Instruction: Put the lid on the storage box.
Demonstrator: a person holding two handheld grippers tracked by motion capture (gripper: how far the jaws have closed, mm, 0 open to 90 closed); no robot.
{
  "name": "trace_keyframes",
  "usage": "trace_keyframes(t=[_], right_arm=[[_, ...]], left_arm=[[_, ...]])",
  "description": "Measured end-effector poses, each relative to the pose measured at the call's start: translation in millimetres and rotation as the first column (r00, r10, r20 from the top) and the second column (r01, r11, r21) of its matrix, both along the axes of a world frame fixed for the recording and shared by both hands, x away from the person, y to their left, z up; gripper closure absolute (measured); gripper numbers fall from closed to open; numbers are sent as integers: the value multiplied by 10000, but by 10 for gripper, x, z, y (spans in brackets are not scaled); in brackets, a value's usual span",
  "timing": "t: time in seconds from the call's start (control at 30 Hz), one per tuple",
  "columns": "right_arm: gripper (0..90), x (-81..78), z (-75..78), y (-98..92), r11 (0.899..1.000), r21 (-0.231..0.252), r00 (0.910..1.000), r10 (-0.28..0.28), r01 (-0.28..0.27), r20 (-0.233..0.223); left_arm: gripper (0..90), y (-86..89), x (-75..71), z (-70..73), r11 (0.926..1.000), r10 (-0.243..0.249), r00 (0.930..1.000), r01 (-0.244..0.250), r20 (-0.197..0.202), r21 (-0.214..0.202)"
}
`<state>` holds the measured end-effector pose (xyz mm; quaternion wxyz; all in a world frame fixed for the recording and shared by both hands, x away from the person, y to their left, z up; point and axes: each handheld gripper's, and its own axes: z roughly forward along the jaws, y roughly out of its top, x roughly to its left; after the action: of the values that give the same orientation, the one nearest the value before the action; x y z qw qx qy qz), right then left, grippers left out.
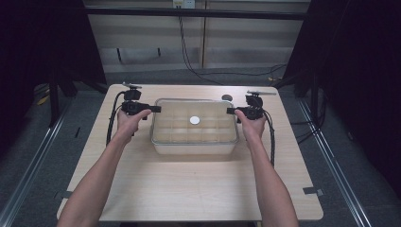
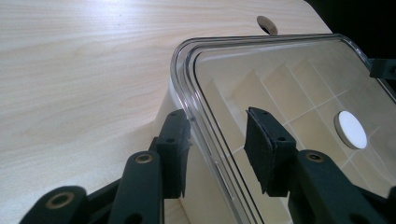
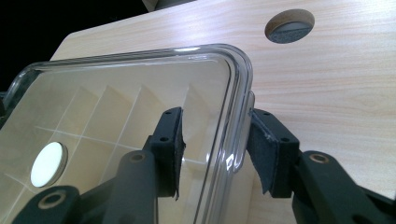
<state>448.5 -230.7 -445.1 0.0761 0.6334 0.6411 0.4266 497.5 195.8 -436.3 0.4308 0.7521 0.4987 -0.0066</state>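
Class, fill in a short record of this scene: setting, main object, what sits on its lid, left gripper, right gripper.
setting: pale wooden table, person's hands at either end of a box
main object: clear lidded box with a grid of compartments inside
on lid: round white disc near the middle
left gripper: jaws straddle the lid's rim, open, pads not pressing
right gripper: jaws straddle the opposite lid rim, open, gap visible on both sides
other: round hole in the table beyond the box
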Motion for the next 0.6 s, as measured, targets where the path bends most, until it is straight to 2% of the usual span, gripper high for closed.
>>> trace_keyframes(t=[0.3,0.43,0.57,0.6], right_arm=[[574,-11,-20,-23,10000,90,9999,-22,21,120],[577,-5,-21,-24,10000,68,9999,-52,51,161],[579,-2,-23,-33,9999,146,9999,-34,32,146],[564,-9,-17,-23,10000,12,9999,0,0,152]], left_arm=[[574,-17,22,-64,9999,5,9998,-8,-201,-149],[565,-22,27,-67,10000,-7,9999,6,-173,-49],[560,-17,29,-74,9999,-50,9998,47,-187,-126],[549,-32,16,-72,9999,-95,9999,94,-135,-77]])
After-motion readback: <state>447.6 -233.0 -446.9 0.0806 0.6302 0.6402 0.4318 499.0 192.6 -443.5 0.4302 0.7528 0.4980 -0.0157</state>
